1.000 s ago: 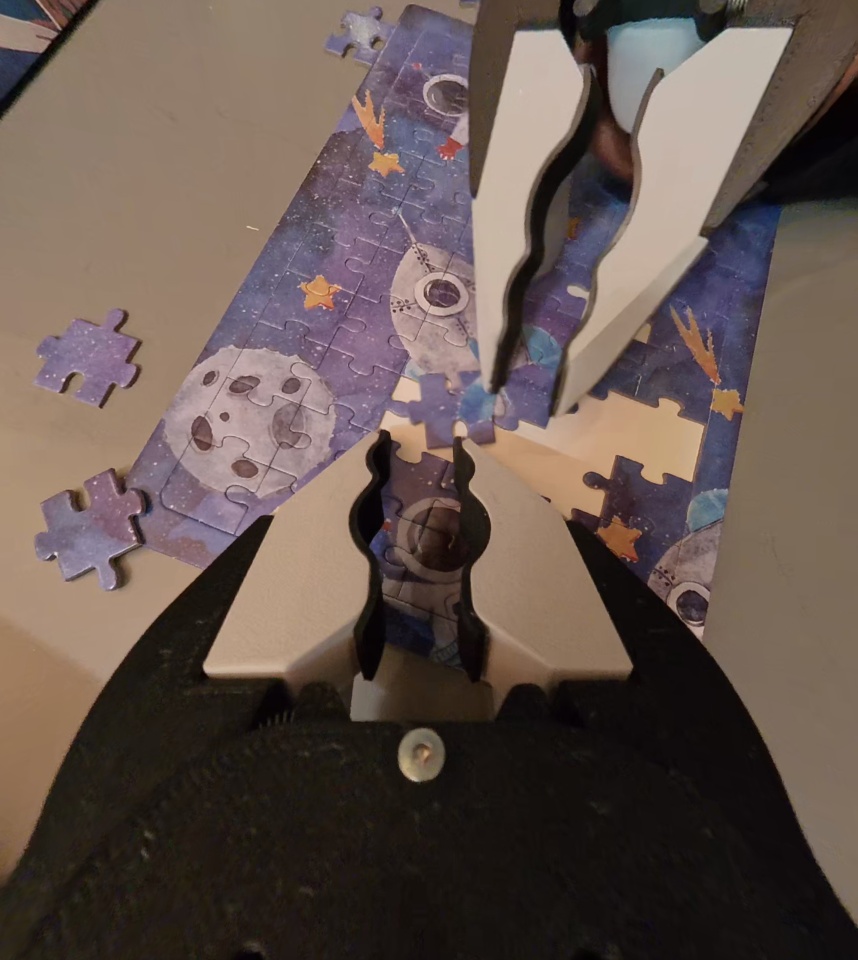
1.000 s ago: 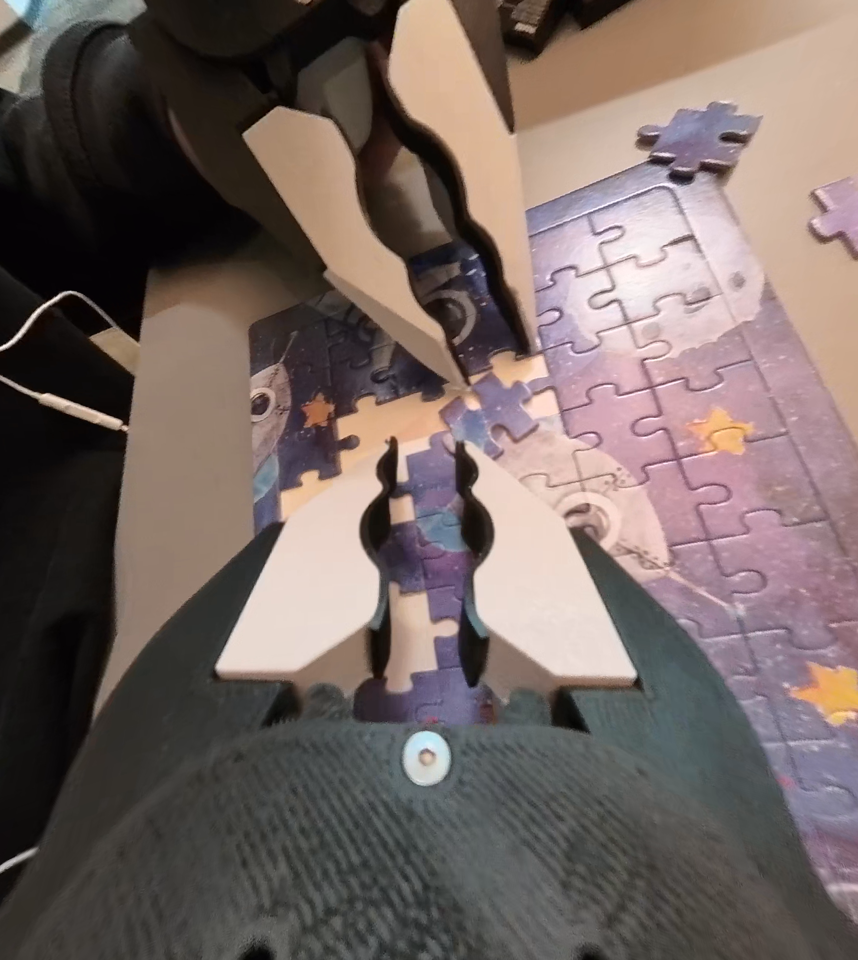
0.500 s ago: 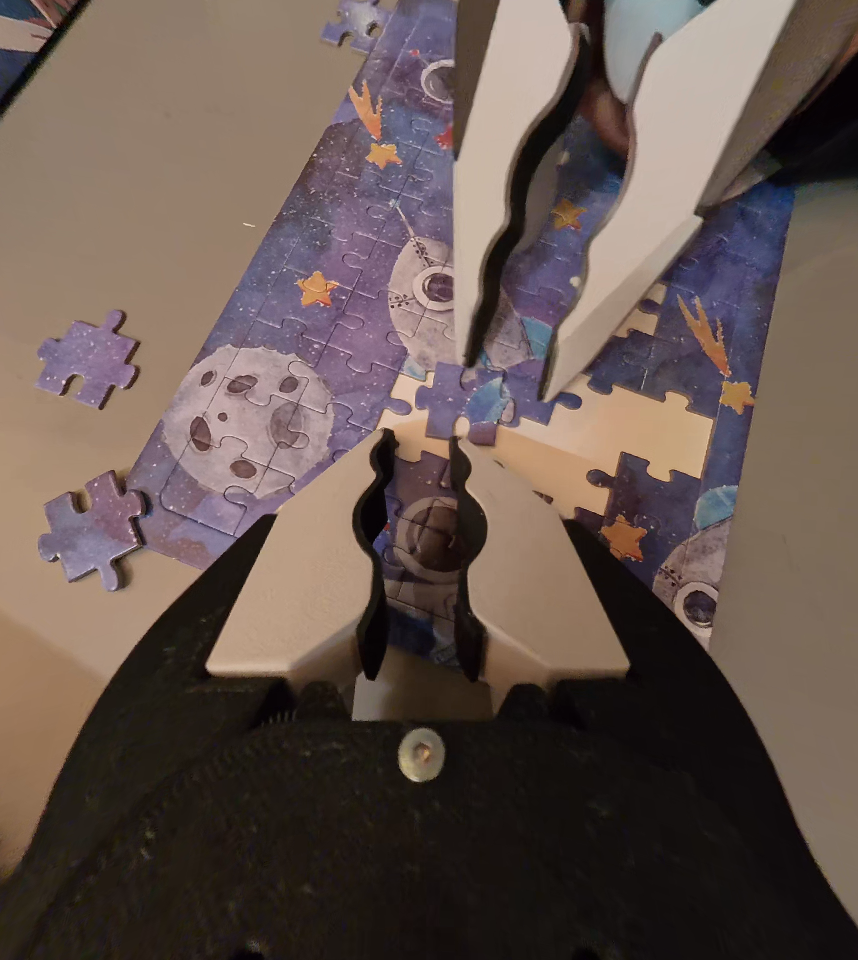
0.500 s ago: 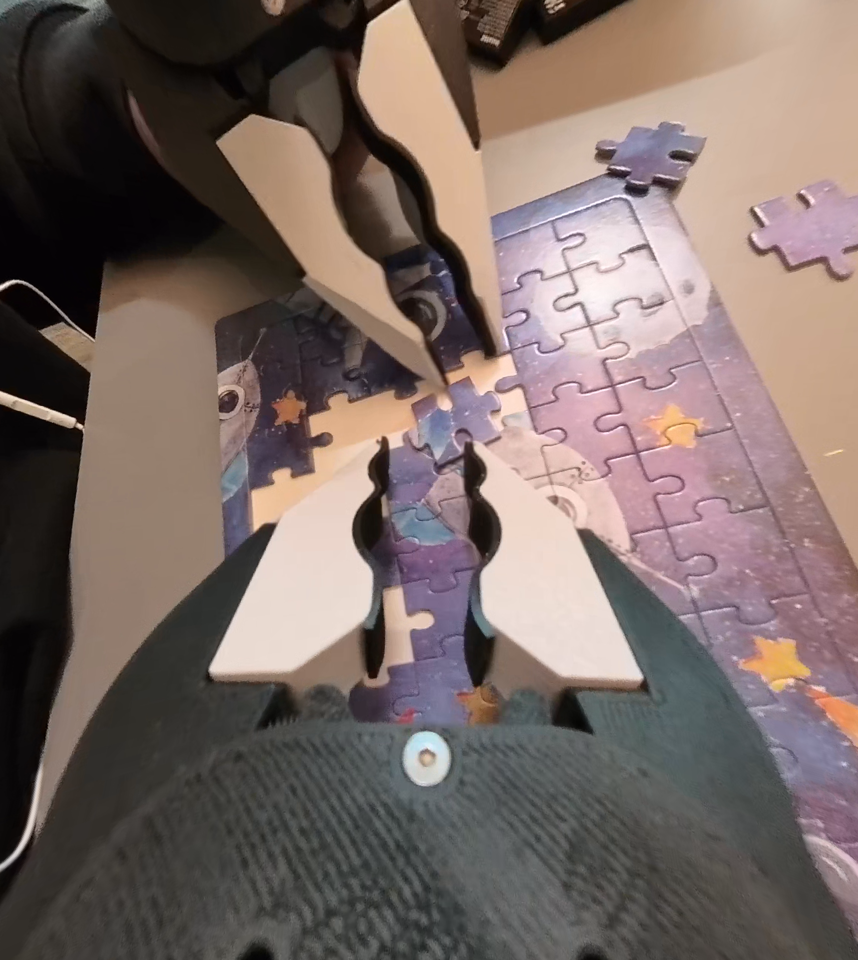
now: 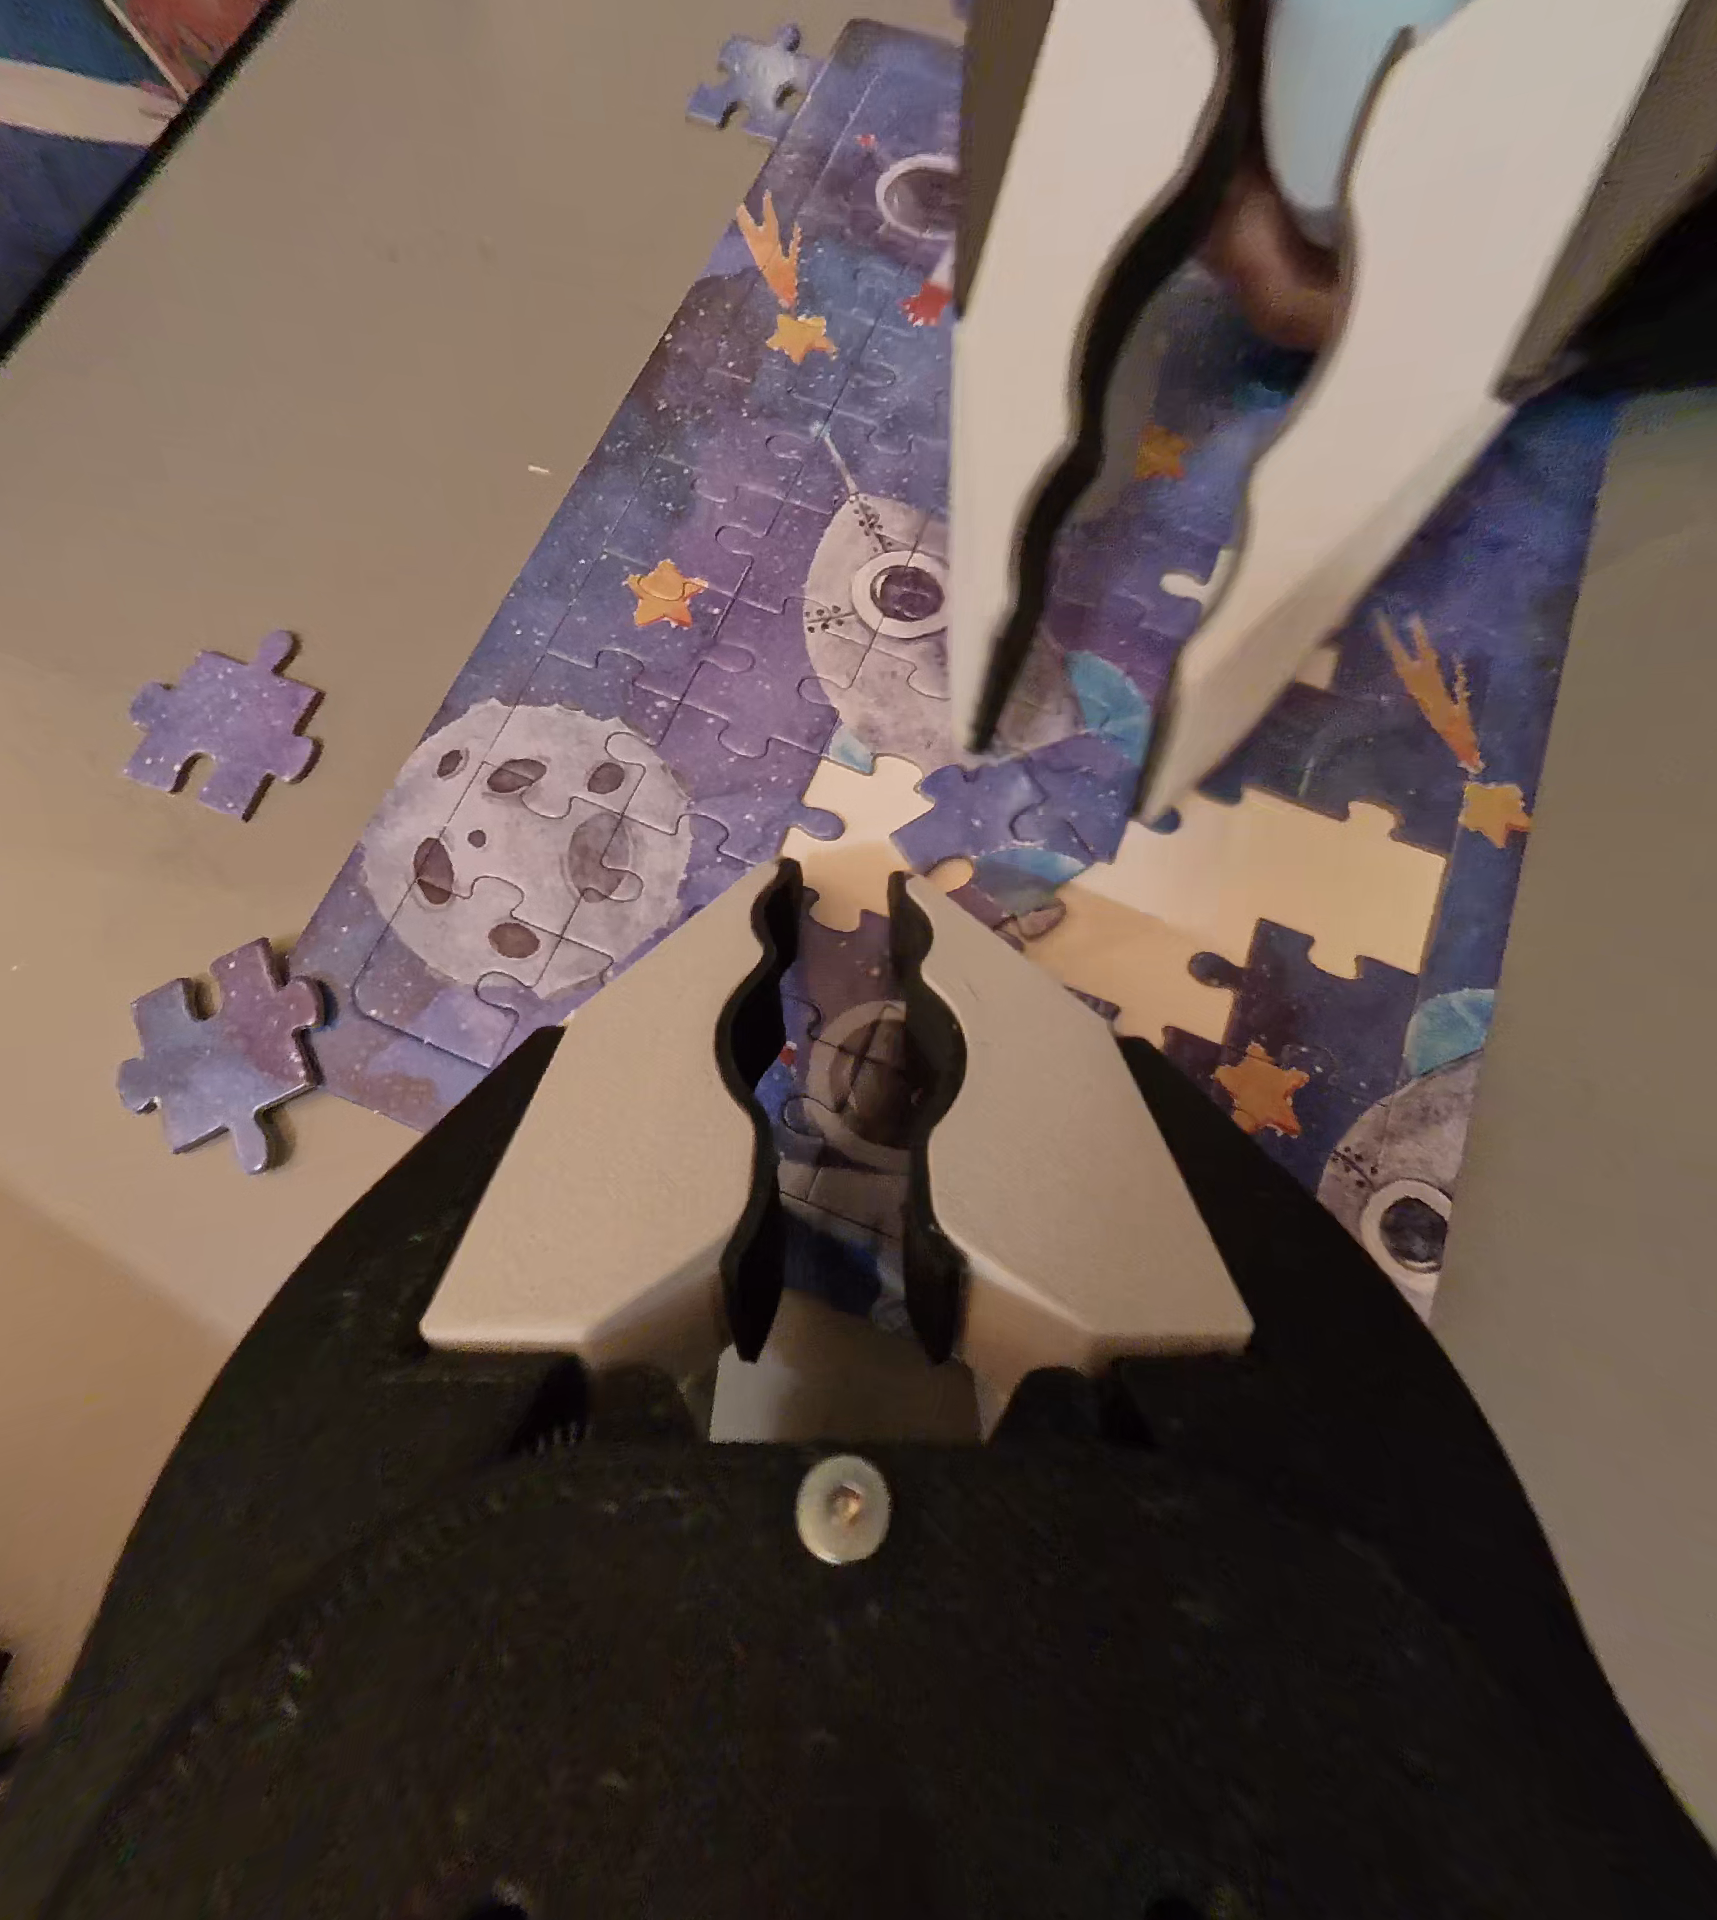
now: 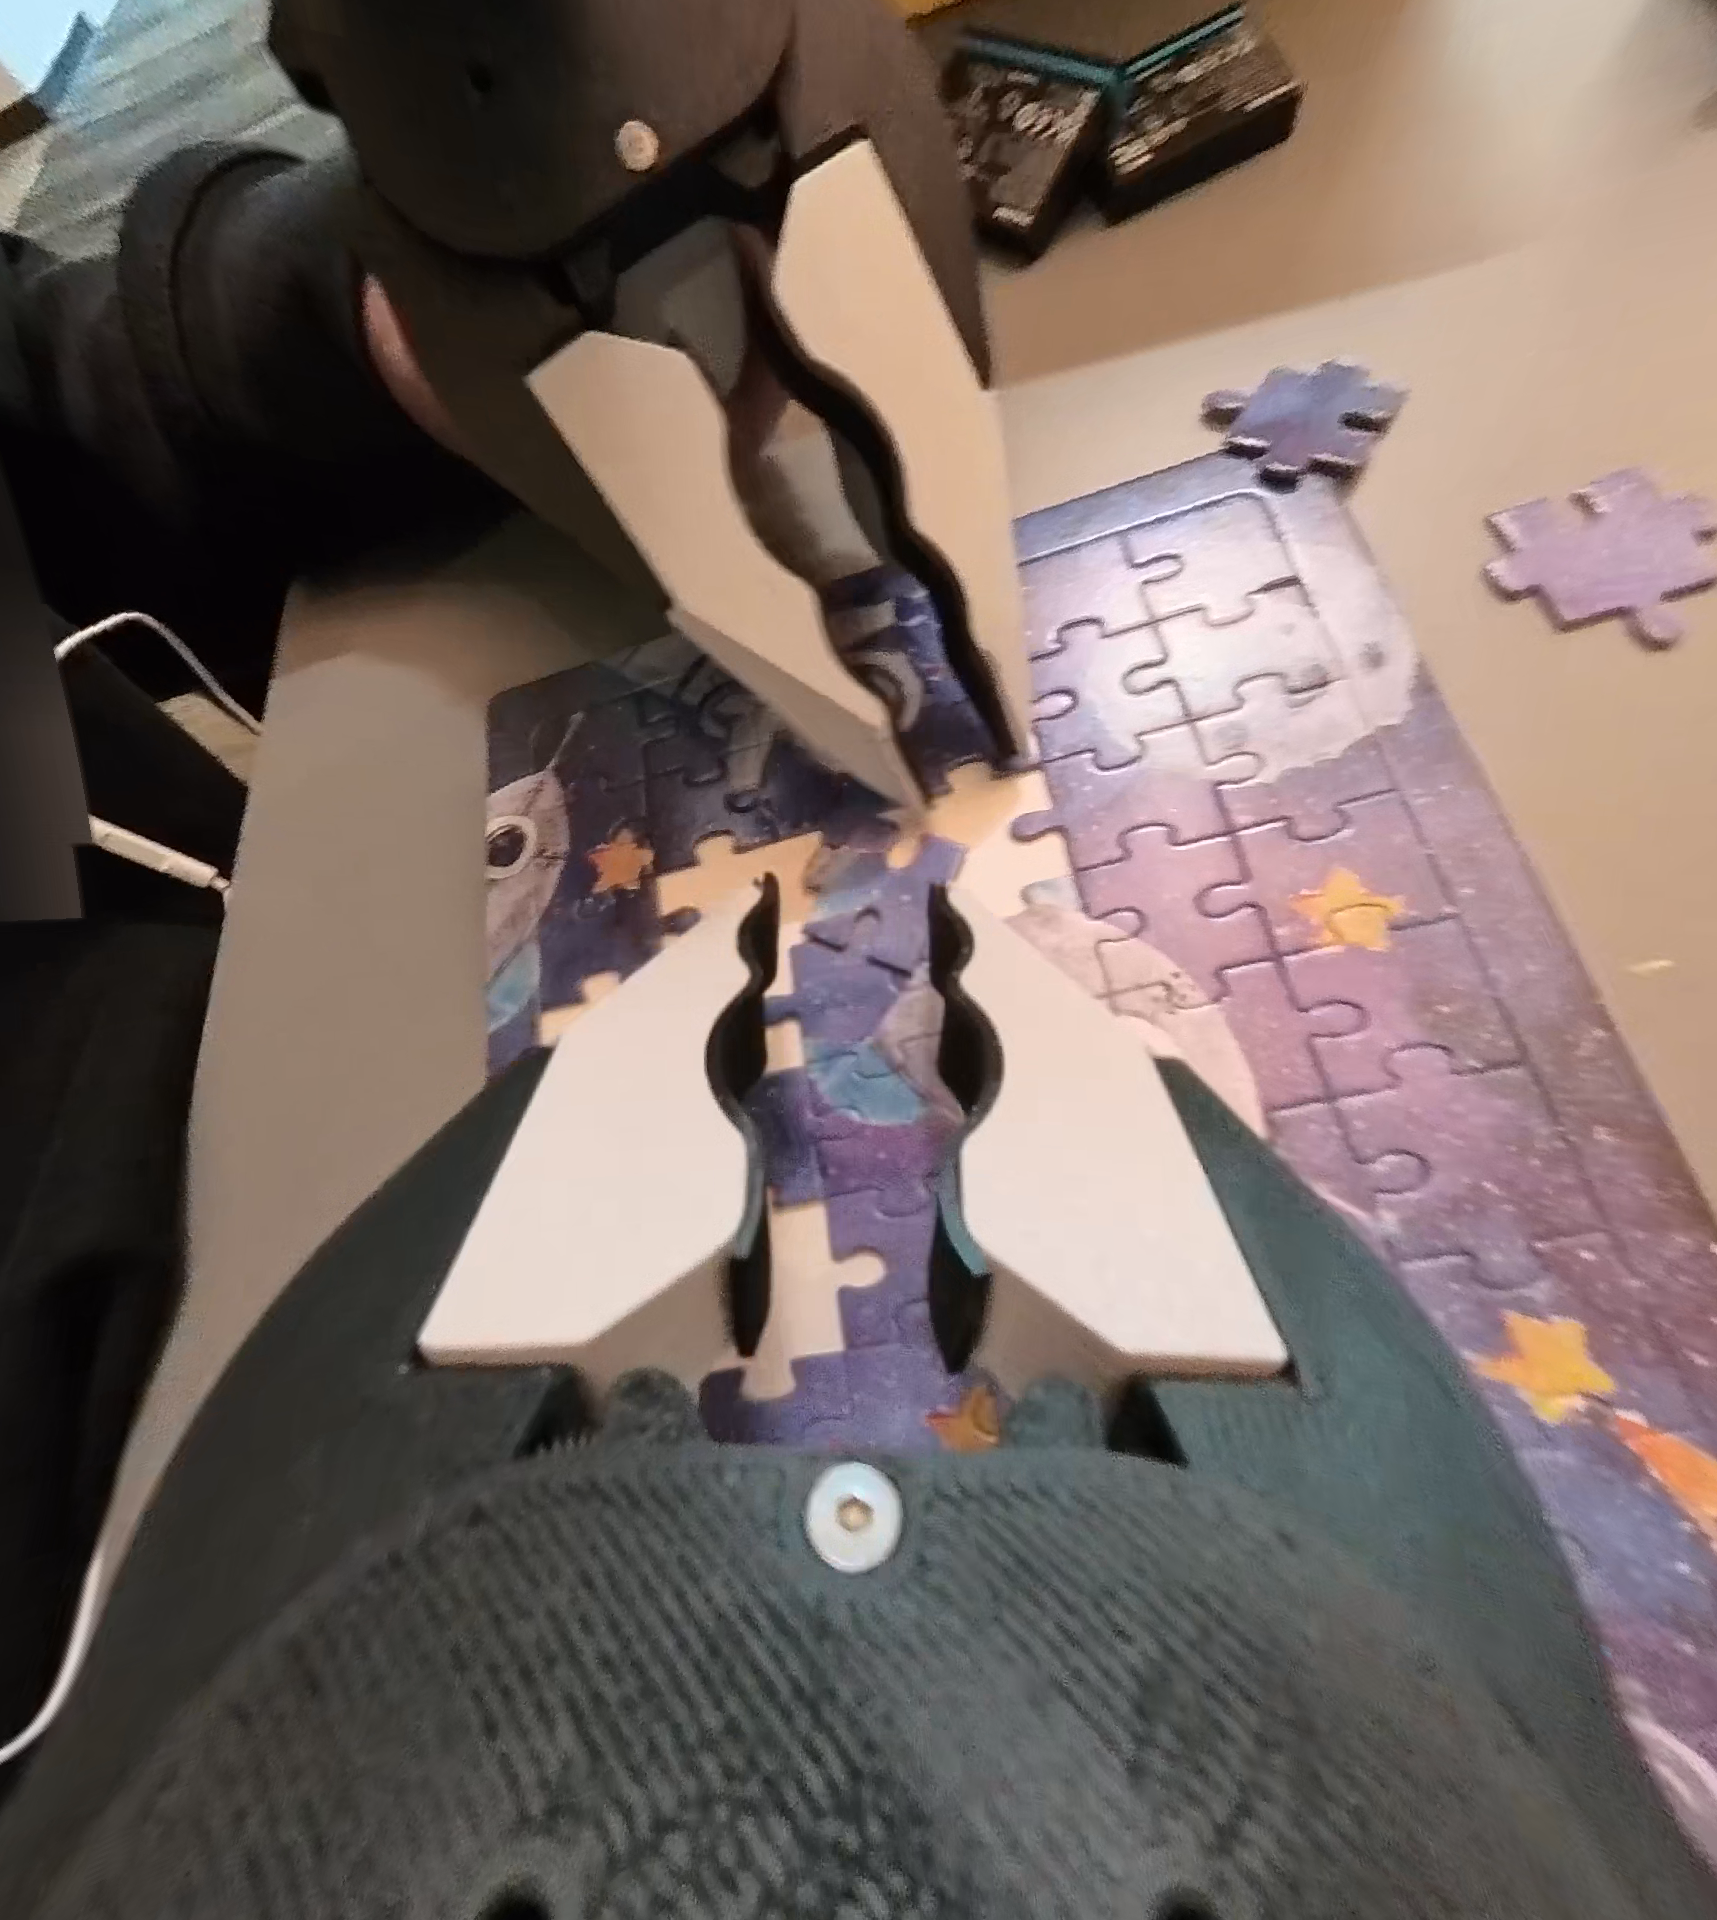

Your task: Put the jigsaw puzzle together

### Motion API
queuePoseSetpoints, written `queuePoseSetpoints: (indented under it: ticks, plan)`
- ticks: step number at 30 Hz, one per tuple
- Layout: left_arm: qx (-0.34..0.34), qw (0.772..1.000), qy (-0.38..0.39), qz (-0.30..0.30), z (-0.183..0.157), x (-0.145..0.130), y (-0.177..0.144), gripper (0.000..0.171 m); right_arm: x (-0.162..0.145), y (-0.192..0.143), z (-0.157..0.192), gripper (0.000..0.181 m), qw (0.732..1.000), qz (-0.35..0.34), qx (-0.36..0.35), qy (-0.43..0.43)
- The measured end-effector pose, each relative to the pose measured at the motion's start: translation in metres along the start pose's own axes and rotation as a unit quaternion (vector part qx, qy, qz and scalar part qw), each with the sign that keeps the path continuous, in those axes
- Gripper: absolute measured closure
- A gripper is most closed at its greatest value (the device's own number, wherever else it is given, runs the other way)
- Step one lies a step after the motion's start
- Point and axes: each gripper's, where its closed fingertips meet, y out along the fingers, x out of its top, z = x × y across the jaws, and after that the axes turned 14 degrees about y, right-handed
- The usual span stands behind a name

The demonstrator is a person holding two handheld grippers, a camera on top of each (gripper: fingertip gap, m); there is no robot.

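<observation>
A purple space-themed jigsaw puzzle (image 5: 625, 644) lies on the grey table (image 5: 314, 364), with cream gaps (image 5: 1332, 883) near its middle. It also shows in the right wrist view (image 6: 1353, 1039). A loose blue-purple piece (image 5: 1020, 821) lies crooked over the gap, not seated; in the right wrist view it is blurred (image 6: 911, 868). My left gripper (image 5: 843, 881) is slightly open and empty, its tips just short of the piece. My right gripper (image 5: 1070, 774) comes from the far side, open and empty, tips over the piece. In the right wrist view the right gripper (image 6: 852, 891) faces the left gripper (image 6: 958, 774).
Loose purple pieces lie left of the puzzle (image 5: 225, 722), (image 5: 215, 1049) and at its far corner (image 5: 755, 83); the right wrist view shows two of them (image 6: 1301, 416), (image 6: 1602, 551). Black boxes (image 6: 1124, 125) stand beyond the table edge. A white cable (image 6: 137, 665) hangs by a dark sleeve. The purple space-themed jigsaw puzzle (image 5: 625, 644) sits 6 centimeters or so from the ends of my left fingers. My right wrist view (image 6: 1341, 849) looks at it from another angle.
The loose piece has slid a little to the right over the gap in the left wrist view. The right gripper has drawn back and its view is blurred. Both grippers stay open.
</observation>
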Motion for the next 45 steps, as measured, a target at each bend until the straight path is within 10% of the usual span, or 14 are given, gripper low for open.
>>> queuePoseSetpoints:
  ticks: [10, 19, 45]
  plan:
    - [-0.04, 0.999, -0.028, -0.007, -0.025, 0.011, 0.0, 0.112, 0.003, -0.005, -0.02, 0.153, 0.998, -0.015, -0.057, -0.01]
    - [-0.023, 1.0, -0.011, 0.017, -0.03, 0.009, 0.008, 0.139, 0.009, -0.013, -0.024, 0.154, 0.997, -0.037, -0.067, -0.008]
    - [-0.112, 0.99, 0.085, -0.025, -0.063, 0.017, 0.001, 0.14, 0.02, -0.031, -0.024, 0.156, 0.993, -0.068, -0.095, -0.024]
